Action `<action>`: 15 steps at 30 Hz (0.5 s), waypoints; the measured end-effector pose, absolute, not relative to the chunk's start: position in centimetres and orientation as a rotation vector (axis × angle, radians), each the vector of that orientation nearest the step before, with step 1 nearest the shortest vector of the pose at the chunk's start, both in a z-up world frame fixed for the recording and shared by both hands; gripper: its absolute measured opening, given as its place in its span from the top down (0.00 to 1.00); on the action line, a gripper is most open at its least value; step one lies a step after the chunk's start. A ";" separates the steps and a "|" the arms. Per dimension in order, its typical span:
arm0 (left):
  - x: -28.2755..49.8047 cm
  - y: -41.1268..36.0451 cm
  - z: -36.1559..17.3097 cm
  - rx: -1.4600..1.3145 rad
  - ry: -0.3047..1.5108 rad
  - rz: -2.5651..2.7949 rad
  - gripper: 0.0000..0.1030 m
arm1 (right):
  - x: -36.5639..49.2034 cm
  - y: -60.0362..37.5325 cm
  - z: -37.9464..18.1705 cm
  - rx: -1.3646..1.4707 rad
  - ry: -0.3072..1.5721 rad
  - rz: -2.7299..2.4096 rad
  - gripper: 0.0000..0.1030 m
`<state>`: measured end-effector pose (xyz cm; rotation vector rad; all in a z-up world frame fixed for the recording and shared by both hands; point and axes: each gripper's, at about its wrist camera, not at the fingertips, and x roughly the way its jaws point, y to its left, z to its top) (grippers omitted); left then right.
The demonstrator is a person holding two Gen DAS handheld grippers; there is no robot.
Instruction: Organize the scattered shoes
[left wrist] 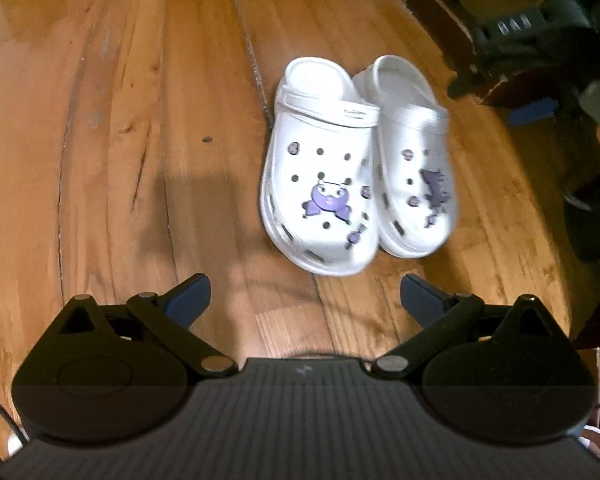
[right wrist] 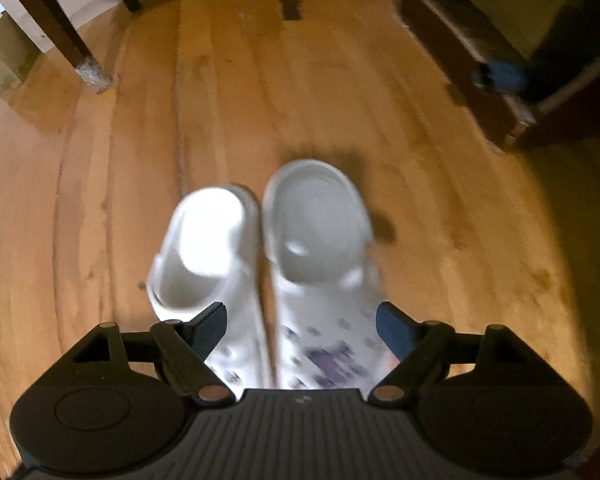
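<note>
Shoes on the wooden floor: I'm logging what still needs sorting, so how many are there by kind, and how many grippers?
White foam clogs with purple charms: 2, one on the left and one on the right, side by side
Black two-finger grippers: 2, left gripper and right gripper, both open
Total: 4

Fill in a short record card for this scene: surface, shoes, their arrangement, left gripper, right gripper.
surface: wooden floor
shoes: two white clogs, left clog and right clog, with purple charms
arrangement: side by side, touching, toes toward the left wrist camera
left gripper: open, short of the toes, holding nothing
right gripper: open, fingers either side of the clogs' front parts; contact unclear through blur
</note>
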<state>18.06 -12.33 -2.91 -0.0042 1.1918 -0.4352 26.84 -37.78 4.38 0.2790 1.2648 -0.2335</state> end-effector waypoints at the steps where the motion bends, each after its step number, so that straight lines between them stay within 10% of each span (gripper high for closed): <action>1: 17.5 -12.5 -2.4 0.001 1.181 -0.437 0.00 | 26.3 -37.9 4.3 0.278 1.265 -0.232 0.18; 15: 4.8 -13.1 0.3 0.049 1.251 -0.681 0.00 | 6.5 -37.1 1.0 0.068 1.512 0.046 0.16</action>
